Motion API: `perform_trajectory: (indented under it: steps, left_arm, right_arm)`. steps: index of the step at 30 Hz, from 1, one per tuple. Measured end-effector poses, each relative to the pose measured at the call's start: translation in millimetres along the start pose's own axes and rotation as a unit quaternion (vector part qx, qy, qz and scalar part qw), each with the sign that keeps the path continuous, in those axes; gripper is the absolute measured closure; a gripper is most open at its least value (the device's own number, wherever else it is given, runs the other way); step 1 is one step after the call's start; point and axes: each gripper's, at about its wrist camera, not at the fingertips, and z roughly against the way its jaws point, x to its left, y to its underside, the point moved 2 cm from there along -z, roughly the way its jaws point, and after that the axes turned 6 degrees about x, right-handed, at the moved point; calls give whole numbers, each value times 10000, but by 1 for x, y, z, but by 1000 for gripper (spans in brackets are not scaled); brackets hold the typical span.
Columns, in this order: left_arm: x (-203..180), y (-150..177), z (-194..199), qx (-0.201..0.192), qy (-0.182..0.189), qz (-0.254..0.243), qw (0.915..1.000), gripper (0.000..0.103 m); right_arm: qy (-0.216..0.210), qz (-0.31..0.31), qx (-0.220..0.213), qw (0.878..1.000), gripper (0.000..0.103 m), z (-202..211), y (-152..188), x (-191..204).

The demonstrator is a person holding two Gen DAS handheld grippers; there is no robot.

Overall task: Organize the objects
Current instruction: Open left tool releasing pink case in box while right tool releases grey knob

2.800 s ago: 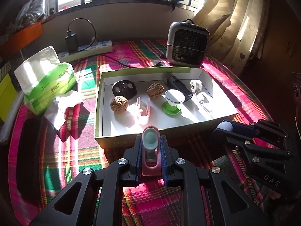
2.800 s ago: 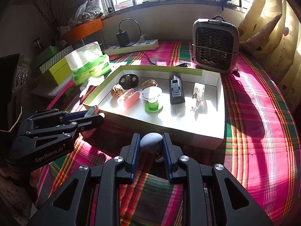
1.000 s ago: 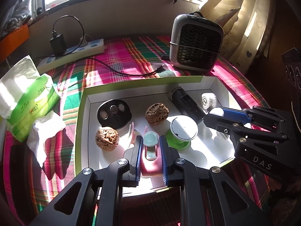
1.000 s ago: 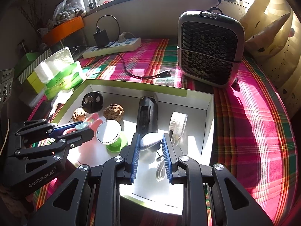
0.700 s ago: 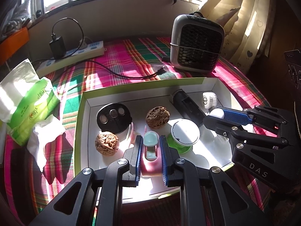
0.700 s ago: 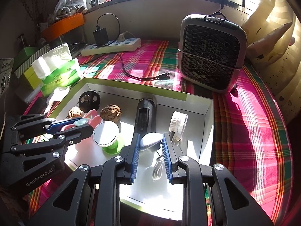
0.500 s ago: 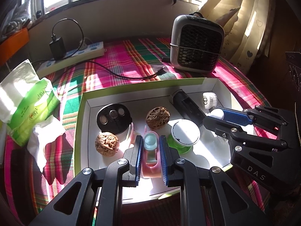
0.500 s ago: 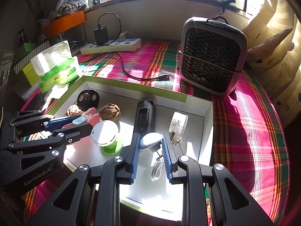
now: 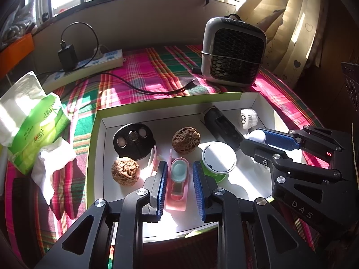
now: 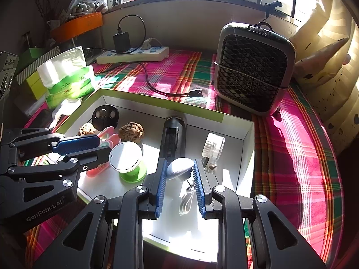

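A white box with a green rim (image 9: 157, 109) lies on the plaid cloth. My left gripper (image 9: 179, 165) hovers low over its front. Its jaws are opening, and a pink holder with a teal oval cap (image 9: 177, 198) rests on the box floor between them with a gap on each side. My right gripper (image 10: 180, 163) is shut on a small grey oval piece (image 10: 179, 170), from which a white loop hangs down. It holds the piece above the box's right front, and its tip (image 9: 253, 136) shows in the left wrist view.
Inside the box lie two walnuts (image 9: 125, 171) (image 9: 185, 139), a black disc (image 9: 134, 141), a white-topped green stand (image 9: 218, 160), a black device (image 9: 222, 126) and a white reel (image 9: 248, 116). Behind stand a fan heater (image 9: 233, 51) and a power strip (image 9: 85, 67). A tissue pack (image 9: 33, 121) lies left.
Both grippers came from in front of the box to over it. The left jaws have since parted from the pink holder. The right gripper keeps its grip.
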Motion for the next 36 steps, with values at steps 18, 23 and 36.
perform_trajectory:
  steps: [18,23,36]
  left_arm:
    - [1,3,0,62,3,53,10000,72]
    - [2,3,0,68,-17,81,9999,71]
    - [2,12,14,-32,-147,213,9997,71]
  right_arm:
    - [9,-22,-5,10000,72,1,0,1]
    - [6,-42,-38,10000,69,2,0,1]
    - [59,-198,-154,9997,62,16,6,5]
